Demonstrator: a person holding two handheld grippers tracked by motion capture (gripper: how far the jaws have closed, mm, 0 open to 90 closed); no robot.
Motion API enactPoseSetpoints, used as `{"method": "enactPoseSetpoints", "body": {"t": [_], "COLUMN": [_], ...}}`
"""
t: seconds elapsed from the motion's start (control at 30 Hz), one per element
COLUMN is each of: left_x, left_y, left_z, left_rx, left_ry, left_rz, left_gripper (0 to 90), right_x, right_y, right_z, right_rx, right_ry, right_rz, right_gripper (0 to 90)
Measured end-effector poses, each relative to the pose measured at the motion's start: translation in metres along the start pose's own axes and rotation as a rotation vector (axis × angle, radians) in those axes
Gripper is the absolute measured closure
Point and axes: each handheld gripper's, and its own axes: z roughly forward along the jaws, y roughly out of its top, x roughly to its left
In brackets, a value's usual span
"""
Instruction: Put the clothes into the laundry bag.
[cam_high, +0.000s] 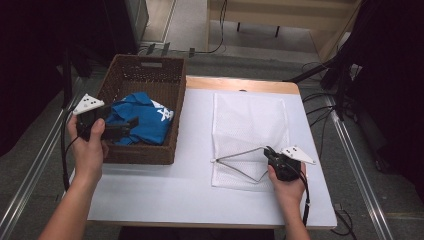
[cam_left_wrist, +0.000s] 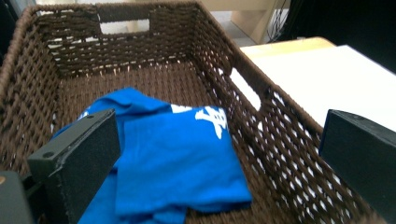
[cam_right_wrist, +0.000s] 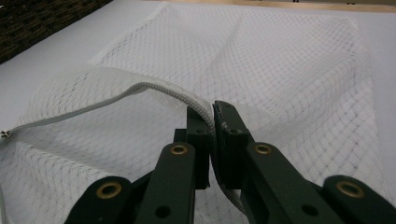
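- We find the left gripper held over the near left part of the wicker basket, its jaws spread wide with nothing between them.
- In the left gripper view, one jaw stands above the left edge of the blue garment; the other sits beyond the basket's right wall, over the table side.
- We note the blue garment lies folded on the basket floor, toward the near end, with white printed marks on its upper face. It lies below and between the spread jaws; we cannot tell whether the left jaw touches the cloth.
- The right gripper is held over the near right part of the white table, its jaws pressed together on the zipper edge of the white mesh bag.
- In the right gripper view, the zipper edge rises from the bag's left corner in an arch and runs into the clamped jaws, so the bag's mouth stands lifted and open.
- We record that the far part of the mesh bag lies flat on the table, to the right of the basket and apart from it.
- The two grippers are well apart, with the basket's right wall between them.
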Motion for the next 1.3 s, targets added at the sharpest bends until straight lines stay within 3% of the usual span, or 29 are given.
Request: {"method": "enactPoseSetpoints", "body": {"t": [0.2,0.5,0.63,0.7,0.73,0.77,0.8,0.87,0.93,1.1,1.13,1.17,1.2,1.3], "left_x": [0.014,0.033,0.045,0.05,0.05,0.055,0.055,0.061,0.064,0.065,0.066,0.066,0.066,0.067], "left_y": [0.014,0.023,0.021,0.018,0.018,0.015,0.015,0.008,0.004,-0.001,-0.004,-0.004,-0.006,-0.014], "left_z": [0.02,0.062,0.082,0.096,0.096,0.107,0.107,0.121,0.13,0.143,0.149,0.149,0.153,0.162], "left_rx": [0.021,0.128,0.193,0.229,0.229,0.274,0.274,0.328,0.361,0.409,0.446,0.446,0.476,0.543], "left_ry": [0.005,0.042,0.045,0.066,0.066,0.058,0.058,0.081,0.096,0.152,0.193,0.193,0.211,0.206], "left_rz": [-0.046,-0.07,-0.145,-0.167,-0.167,-0.203,-0.203,-0.244,-0.255,-0.234,-0.203,-0.203,-0.195,-0.196], "left_gripper": [0.0,0.0,0.0,0.0,0.0,0.0,0.0,0.0,0.0,0.0,0.0,0.0,0.0,0.0], "right_x": [0.001,0.003,0.004,0.004,0.004,0.004,0.004,0.005,0.005,0.006,0.006,0.006,0.006,0.006], "right_y": [0.0,-0.001,-0.001,-0.001,-0.001,-0.001,-0.001,-0.001,-0.001,-0.001,-0.001,-0.001,-0.001,-0.001], "right_z": [-0.001,0.0,0.0,0.0,0.0,0.0,0.0,0.0,0.0,0.0,0.001,0.001,0.001,0.001], "right_rx": [0.001,0.002,0.003,0.004,0.006,0.006,0.006,0.006,0.007,0.009,0.009,0.009,0.009,0.012], "right_ry": [-0.003,-0.012,-0.012,-0.012,-0.014,-0.015,-0.015,-0.017,-0.016,-0.018,-0.017,-0.016,-0.016,-0.021], "right_rz": [-0.005,-0.023,-0.026,-0.03,-0.029,-0.029,-0.029,-0.033,-0.035,-0.046,-0.046,-0.048,-0.048,-0.052], "right_gripper": [86.2,86.2,86.2,86.2,86.2,86.2,86.2,86.2,86.2,86.2,86.1,86.2,86.2,86.1]}}
